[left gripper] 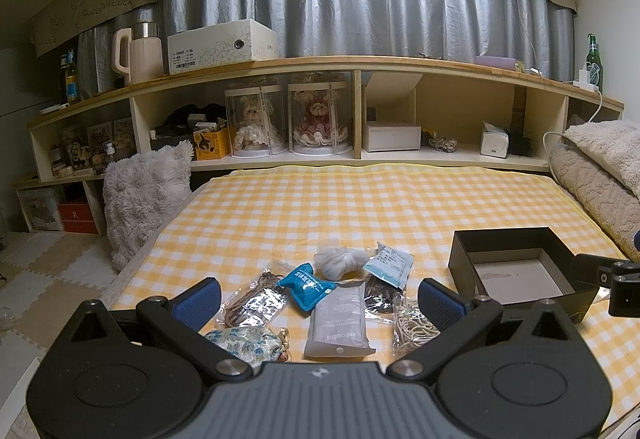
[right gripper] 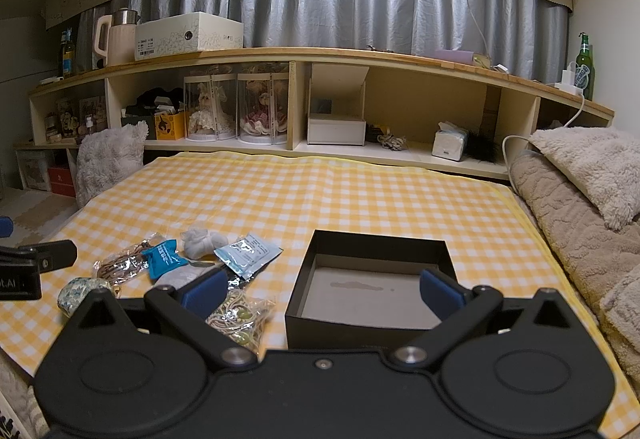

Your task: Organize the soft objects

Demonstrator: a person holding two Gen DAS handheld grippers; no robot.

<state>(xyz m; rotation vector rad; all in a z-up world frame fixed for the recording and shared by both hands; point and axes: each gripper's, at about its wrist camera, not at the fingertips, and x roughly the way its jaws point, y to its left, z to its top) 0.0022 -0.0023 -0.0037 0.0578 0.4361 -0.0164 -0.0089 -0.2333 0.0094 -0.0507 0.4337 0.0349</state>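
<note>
While small soft packets lie beside the open black cardboard box, both the left gripper and right gripper gape wide, holding nothing.

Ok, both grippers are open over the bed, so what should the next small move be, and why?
Probably lower the left gripper onto the grey pouch lying between its fingers and close on it. Both grippers are open and hold nothing, the soft items lie loose on the checked cloth, and the black box beside them holds nothing.
</note>
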